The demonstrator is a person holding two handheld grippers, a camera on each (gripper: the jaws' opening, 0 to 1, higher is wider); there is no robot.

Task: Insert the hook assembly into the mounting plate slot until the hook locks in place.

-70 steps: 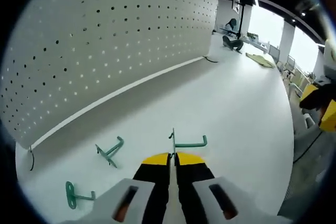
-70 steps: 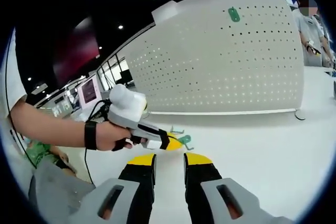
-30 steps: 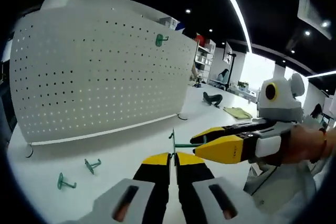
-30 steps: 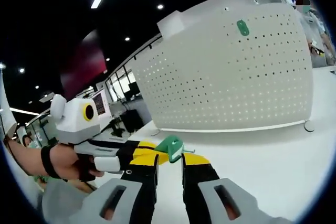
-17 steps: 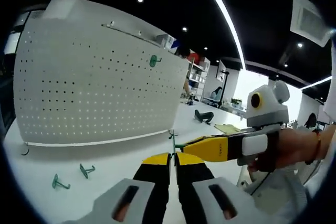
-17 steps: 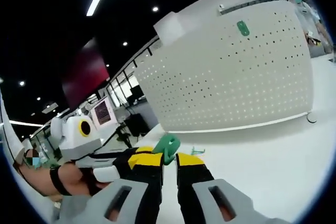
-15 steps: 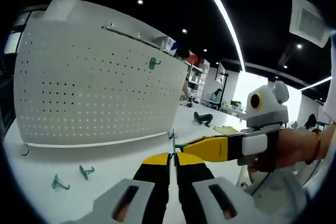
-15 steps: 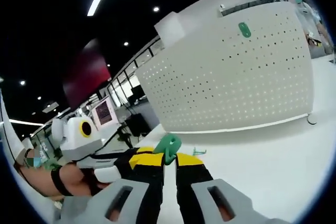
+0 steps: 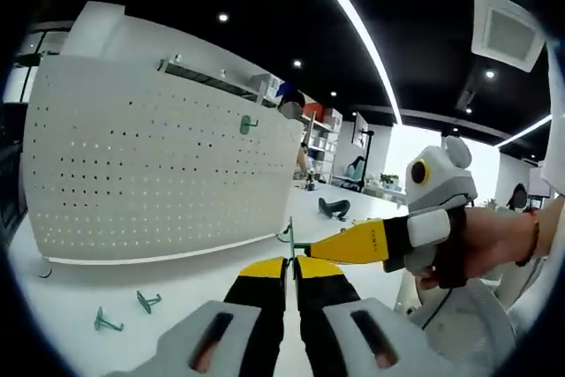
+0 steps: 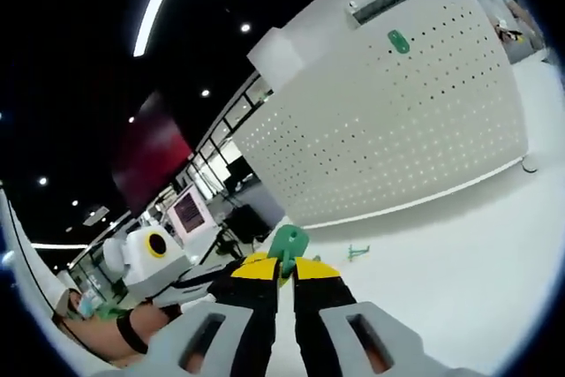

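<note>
The green hook point(image 9: 292, 237) is held off the white table point(image 9: 177, 293), clamped at its thin plate between the closed yellow tips of the left gripper point(image 9: 290, 264) in the left gripper view. Its shaft points right and is met by the tips of the right gripper point(image 9: 311, 250), which enters from the right, held by a hand point(image 9: 472, 245).

In the right gripper view, the right gripper point(image 10: 285, 264) is seen with its jaws drawn together on the green hook point(image 10: 287, 243). The left gripper point(image 10: 231, 273) comes in from the left to the same piece. How far each grip bears the load cannot be told.

The white pegboard point(image 9: 150, 174) stands upright on the table behind, with one mounted hook point(image 9: 246, 124) high up. Two loose hooks point(image 9: 124, 311) lie on the table near its base.
</note>
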